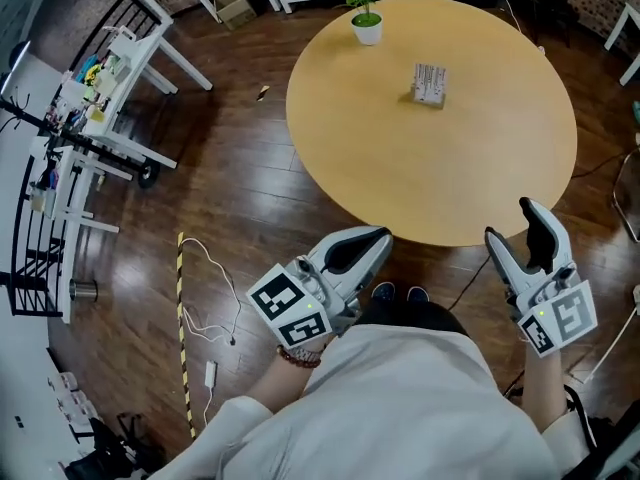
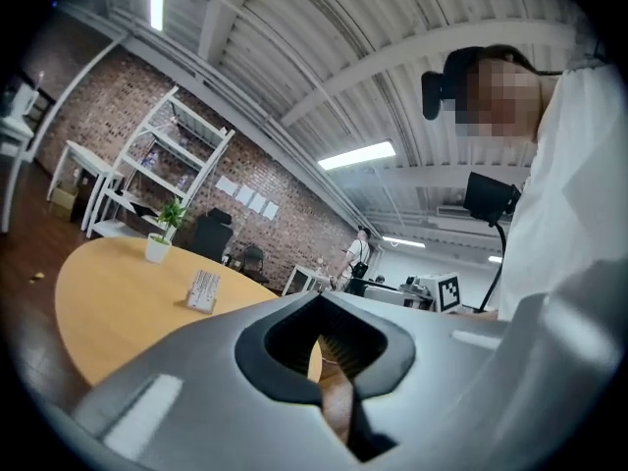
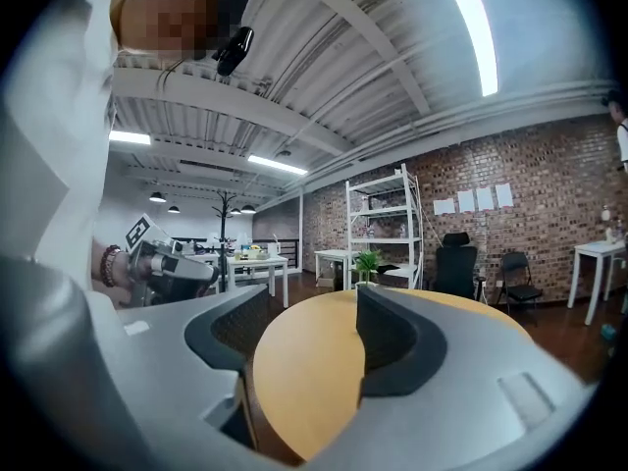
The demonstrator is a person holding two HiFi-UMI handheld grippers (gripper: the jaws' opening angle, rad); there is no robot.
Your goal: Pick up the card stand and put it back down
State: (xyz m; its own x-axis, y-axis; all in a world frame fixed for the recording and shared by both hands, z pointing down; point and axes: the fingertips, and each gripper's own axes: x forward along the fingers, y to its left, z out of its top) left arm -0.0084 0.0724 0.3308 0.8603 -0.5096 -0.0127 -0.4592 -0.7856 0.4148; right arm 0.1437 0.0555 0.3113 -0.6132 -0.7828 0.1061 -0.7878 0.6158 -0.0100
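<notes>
**Item 1.** Card stand (image 1: 429,85): we log it upright on the far half of the round counter (image 1: 470,183). It is apart from the potted plant (image 1: 366,16) at the far rim, and nothing touches it.

**Item 2.** Left gripper (image 1: 352,251): it hangs off the counter's near edge, over the floor and close to the person's body. Its fingers (image 2: 186,391) are pressed together with nothing between them.

**Item 3.** Right gripper (image 1: 521,231): it hangs just off the near rim. Its fingers (image 3: 397,346) are spread, and only bare counter shows through the gap.

**Status.** We judge the task not yet begun, since both grippers are well apart from the stand. Still to do are the reach across the counter, the grasp, the lift and the set-down.
</notes>
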